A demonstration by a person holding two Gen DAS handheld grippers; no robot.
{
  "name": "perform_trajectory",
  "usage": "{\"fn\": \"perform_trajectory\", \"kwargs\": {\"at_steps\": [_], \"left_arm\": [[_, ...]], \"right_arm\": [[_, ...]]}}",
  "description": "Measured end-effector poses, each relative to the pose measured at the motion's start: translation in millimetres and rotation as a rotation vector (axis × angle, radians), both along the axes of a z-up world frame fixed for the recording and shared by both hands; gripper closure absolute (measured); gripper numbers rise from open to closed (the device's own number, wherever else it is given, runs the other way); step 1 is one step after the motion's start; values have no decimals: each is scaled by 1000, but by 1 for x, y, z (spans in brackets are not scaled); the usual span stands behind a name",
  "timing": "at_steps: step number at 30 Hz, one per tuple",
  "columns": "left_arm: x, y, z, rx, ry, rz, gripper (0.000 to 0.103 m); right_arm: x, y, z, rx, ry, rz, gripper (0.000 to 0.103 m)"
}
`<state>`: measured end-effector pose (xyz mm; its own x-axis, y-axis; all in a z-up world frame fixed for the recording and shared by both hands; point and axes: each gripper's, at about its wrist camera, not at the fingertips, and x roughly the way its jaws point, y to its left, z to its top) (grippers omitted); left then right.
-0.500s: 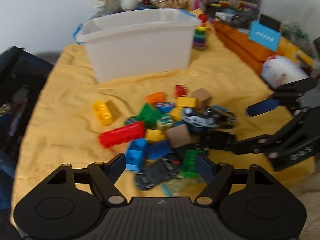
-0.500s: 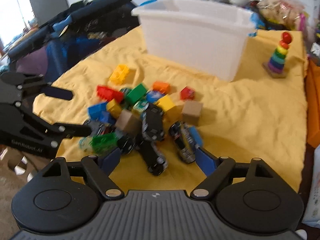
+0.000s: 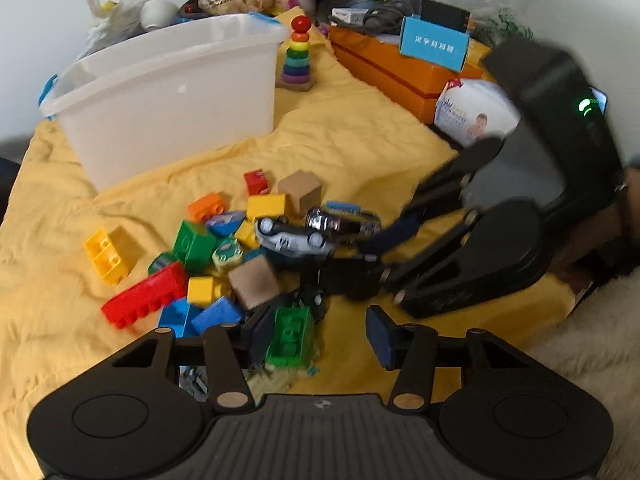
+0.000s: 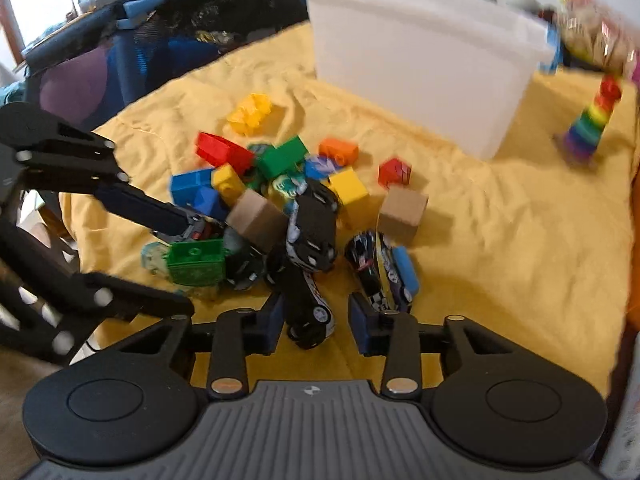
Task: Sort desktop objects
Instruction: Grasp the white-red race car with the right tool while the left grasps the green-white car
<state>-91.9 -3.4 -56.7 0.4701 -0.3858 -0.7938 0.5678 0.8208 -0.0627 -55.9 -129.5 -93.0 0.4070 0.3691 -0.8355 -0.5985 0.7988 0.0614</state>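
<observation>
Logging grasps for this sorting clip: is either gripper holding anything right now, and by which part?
Nothing is held. The right gripper is open around a black toy car, not clamped. The left gripper is open beside a green block.

blue card (image 3: 434, 43) on the orange box (image 3: 396, 74), white characters (too blurred to read)

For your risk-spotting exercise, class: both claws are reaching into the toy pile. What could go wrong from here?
1. The left claw and right claw work close together in one pile, so they might collide.
2. The black toy car between the right claw's open jaws touches other cars; closing may nudge them.
3. The brown cube sits tilted on the heap and could tumble.
</observation>
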Motion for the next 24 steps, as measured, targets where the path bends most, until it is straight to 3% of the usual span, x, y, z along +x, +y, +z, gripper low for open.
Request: {"fn": "perform_trajectory", "kwargs": {"at_steps": [2, 3, 4, 9, 13, 18, 21, 24], "left_arm": [[12, 2, 3, -48, 16, 25, 48], [21, 2, 2, -73, 33, 43, 48], [31, 2, 1, -93, 59, 75, 49], [67, -1, -18, -215, 210, 205, 49], [79, -3, -34, -236, 278, 295, 51], [91, -6, -27, -214, 207, 352, 51], [102, -16, -28, -217, 220, 329, 42], [109, -31, -26, -158, 170, 266, 38]], "right_arm": [[7, -5, -9, 47, 64, -8, 68], [7, -7, -12, 73, 78, -4, 83], [6, -8, -13, 87, 88, 4, 86], [-15, -25, 1, 32, 3, -27, 86], [-23, -51, 9, 23, -18, -86, 86], [-31, -69, 7, -2, -29, -138, 86], [-33, -74, 5, 11, -28, -143, 86], [-33, -77, 1, 20, -18, -148, 86]]}}
